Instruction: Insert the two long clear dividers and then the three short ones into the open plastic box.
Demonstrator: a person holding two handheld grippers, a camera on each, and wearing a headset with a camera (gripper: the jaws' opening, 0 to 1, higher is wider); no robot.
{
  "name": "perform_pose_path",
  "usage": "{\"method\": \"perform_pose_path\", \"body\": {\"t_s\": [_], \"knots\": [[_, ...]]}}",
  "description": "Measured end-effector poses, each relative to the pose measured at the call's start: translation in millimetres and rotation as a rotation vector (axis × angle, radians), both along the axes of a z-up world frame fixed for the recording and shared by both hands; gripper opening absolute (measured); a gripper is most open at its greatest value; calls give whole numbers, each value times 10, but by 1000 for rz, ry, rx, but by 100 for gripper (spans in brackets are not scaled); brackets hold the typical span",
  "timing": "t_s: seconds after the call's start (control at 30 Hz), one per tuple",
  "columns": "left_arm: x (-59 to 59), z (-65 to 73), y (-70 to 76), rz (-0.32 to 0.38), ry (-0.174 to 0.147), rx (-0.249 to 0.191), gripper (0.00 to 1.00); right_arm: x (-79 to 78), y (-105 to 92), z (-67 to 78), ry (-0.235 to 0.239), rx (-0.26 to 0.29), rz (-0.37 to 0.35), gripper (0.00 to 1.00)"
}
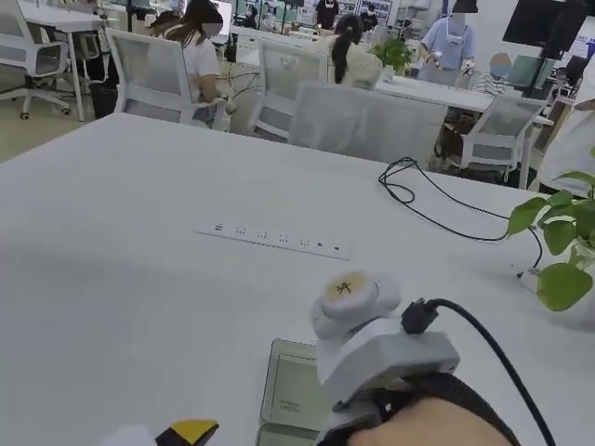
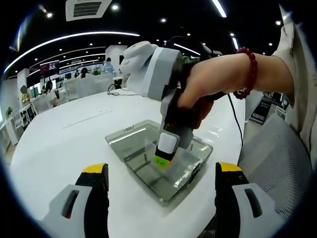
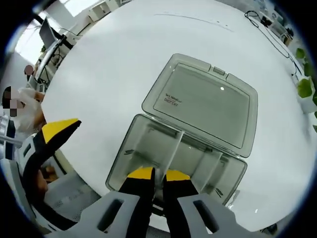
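Clear divider is sitting pinched in your right gripper's narrow jaws, running straight ahead across the open box directly below, while your left gripper is hovering wide open nearby.

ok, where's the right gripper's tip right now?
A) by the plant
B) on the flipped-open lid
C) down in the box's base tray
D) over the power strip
C: in the left gripper view the right gripper dips into the base of the box. Its own view shows its jaws pinched on a clear divider inside that tray, with the lid lying flat beyond.
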State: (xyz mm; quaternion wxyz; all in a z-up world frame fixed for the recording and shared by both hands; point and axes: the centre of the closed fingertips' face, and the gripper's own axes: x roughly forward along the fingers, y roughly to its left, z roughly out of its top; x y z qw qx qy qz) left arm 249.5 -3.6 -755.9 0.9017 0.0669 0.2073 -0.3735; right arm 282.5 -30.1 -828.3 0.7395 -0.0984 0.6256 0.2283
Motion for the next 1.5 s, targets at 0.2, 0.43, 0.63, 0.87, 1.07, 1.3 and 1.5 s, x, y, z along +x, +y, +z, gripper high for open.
{"method": "perform_pose_path", "body": {"t_s": [0.2, 0.43, 0.63, 0.87, 1.07, 1.3, 1.5], "knots": [[-1, -4, 3, 1, -1, 3, 90, 7, 2, -84, -19, -18, -21, 7], [-7, -6, 22, 5, -1, 7, 90, 4, 2, -164, -23, -18, -37, 7], [-5, -7, 37, 11, -2, 10, 90, -13, 3, -174, -28, 1, -16, 9], [28, 17, 77, 34, 0, -16, 90, 7, 25, -147, -18, 91, -30, 12], [34, 25, 83, 38, -5, -13, 91, 22, 62, -92, -46, 152, 25, 16], [46, 138, 33, 40, -35, -71, 97, 39, 125, 100, -78, 270, 135, 25], [41, 165, 3, 39, -39, -86, 99, 22, 97, 225, -147, 278, 307, 34]]}}
